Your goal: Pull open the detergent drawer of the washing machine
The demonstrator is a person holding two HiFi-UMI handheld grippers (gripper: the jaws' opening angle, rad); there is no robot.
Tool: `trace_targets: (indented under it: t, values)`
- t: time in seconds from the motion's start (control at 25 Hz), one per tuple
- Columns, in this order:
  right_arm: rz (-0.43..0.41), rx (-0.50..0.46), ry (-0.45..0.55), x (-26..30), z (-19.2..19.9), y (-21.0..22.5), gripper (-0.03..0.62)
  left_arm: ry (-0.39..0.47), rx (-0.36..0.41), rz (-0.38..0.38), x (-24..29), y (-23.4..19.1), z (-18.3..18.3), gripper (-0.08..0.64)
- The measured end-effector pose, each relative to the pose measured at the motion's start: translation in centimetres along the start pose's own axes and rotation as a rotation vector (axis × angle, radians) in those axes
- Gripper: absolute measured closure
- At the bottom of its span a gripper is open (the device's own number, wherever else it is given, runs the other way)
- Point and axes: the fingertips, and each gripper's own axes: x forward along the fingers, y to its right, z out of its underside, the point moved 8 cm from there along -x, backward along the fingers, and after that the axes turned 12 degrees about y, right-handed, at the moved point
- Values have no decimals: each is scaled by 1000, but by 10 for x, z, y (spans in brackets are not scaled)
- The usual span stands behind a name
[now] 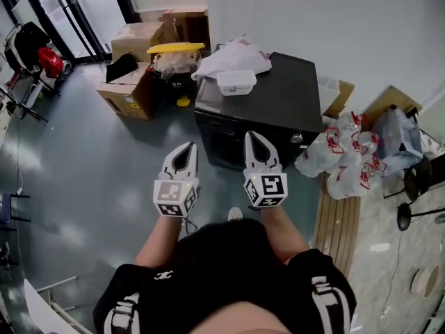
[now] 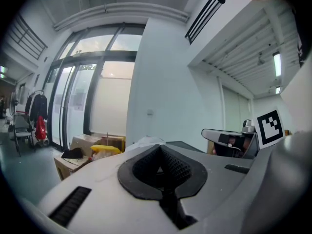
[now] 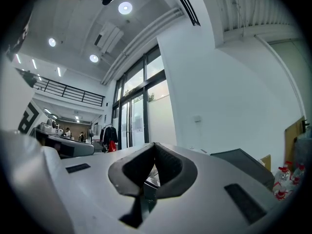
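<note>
Head view, and two white grippers are out front side by side. The left gripper [image 1: 188, 147] has its jaws pressed together with nothing between them. The right gripper [image 1: 252, 136] matches it, tips meeting and empty. Each carries one marker cube at its back end.

Ahead of them stands one black, box-shaped washing machine [image 1: 285, 99], and both grippers hang short of its front face, not touching it. That front is dark and seen steeply from above, so the detergent drawer on it cannot be picked out. One small round knob [image 1: 297, 138] shows near the front right corner.

On the machine's top, one clear plastic lidded container [image 1: 236, 82] sits towards the left edge. One crumpled white sheet [image 1: 233, 58] is draped over the rear left corner.

Left of the machine are three brown cardboard boxes [image 1: 127, 89], with one yellow lid [image 1: 175, 47] lying above them. At its right side is a heap of white plastic bags with red print [image 1: 344, 155], too bunched to count.
</note>
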Motion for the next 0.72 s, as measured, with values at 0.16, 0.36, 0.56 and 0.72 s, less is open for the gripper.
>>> trace_targets:
  t: [0.16,0.36,0.56,0.72]
  values:
    - [-30,5,-14,30,10,27,591,-3,0,-21,40,-1,5,568]
    - [-68,-1,-19,66,15,54,591,-3,-6,-36,87,-7,8,568]
    - [-84,-10,-15,98,17,77,591,13,-9,-33,129,-15,10,568]
    - [-83,-12,-9,116,18,86,591,29,-11,-26,145,-24,9,568]
